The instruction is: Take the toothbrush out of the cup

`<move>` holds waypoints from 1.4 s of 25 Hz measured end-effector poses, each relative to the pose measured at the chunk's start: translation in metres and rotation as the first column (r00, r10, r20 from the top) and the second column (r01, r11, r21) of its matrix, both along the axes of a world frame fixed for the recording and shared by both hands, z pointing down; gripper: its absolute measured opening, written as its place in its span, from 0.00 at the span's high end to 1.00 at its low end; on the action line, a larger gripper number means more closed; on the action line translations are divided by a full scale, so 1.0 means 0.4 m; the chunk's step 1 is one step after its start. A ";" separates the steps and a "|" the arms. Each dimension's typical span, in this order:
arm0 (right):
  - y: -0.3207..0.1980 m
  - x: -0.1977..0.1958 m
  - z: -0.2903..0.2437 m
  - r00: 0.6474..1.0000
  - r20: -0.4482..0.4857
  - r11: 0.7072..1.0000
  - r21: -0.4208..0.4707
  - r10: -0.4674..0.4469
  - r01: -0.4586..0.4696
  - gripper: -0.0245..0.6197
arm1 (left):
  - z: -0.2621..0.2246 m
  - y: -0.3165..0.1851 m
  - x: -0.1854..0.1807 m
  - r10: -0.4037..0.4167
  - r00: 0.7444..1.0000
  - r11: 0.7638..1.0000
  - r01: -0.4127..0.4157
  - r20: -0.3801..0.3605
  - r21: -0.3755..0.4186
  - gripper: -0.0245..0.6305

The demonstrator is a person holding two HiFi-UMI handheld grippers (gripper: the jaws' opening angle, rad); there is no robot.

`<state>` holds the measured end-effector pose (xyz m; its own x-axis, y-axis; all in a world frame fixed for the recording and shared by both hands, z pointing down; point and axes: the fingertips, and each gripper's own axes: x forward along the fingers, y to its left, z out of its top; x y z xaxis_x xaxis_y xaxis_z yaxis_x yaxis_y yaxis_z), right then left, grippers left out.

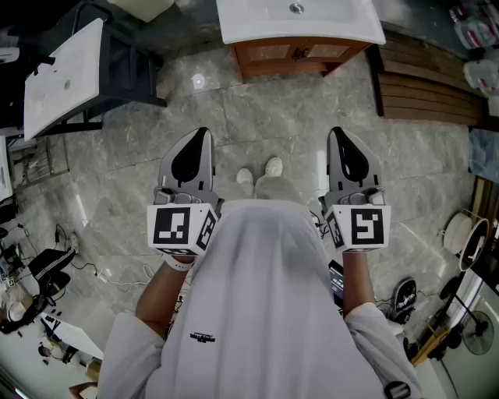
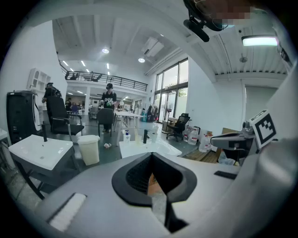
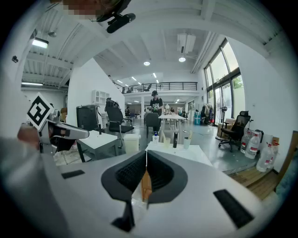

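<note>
Showing only in gripper views: cup (image 3: pixel 186 142) on sink (image 3: pixel 178 152).

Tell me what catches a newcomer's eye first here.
Two grippers, the left gripper and the right gripper, are held side by side with jaws shut over a grey stone floor. Straight ahead stands a white washbasin on a wooden cabinet, with a cup by its tap.

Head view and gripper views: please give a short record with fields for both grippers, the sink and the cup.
left gripper: shut, empty
right gripper: shut, empty
sink: white, on wooden cabinet, ahead of both grippers, untouched
cup: on the sink beside the tap; contents too small to tell
task: not yet begun
</note>
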<state>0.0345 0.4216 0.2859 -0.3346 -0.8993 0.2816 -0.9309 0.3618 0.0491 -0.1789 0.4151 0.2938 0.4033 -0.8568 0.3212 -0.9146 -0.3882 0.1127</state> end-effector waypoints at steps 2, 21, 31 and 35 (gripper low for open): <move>0.024 0.000 -0.015 1.000 0.013 1.000 -0.004 -0.005 0.005 0.95 | -0.020 0.031 0.010 0.005 1.000 1.000 -0.005 -0.002 -0.005 0.95; 0.018 0.155 -0.049 0.995 0.095 0.999 0.032 0.032 -0.035 0.95 | -0.056 0.018 0.179 0.058 0.998 0.998 -0.058 0.014 0.017 0.95; -0.054 0.190 -0.008 0.993 0.115 1.000 0.008 0.016 -0.017 0.95 | -0.039 -0.055 0.204 0.036 0.999 0.999 -0.036 0.024 0.005 0.96; -0.133 0.181 0.007 0.995 0.100 1.000 0.012 0.006 -0.008 0.95 | -0.013 -0.135 0.201 0.034 0.999 0.999 -0.034 0.013 -0.002 0.95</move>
<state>0.1071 0.3684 0.2885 -0.3542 -0.9048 0.2364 -0.9340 0.3552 -0.0398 -0.0986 0.3612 0.2885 0.4282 -0.8418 0.3286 -0.9022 -0.4193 0.1013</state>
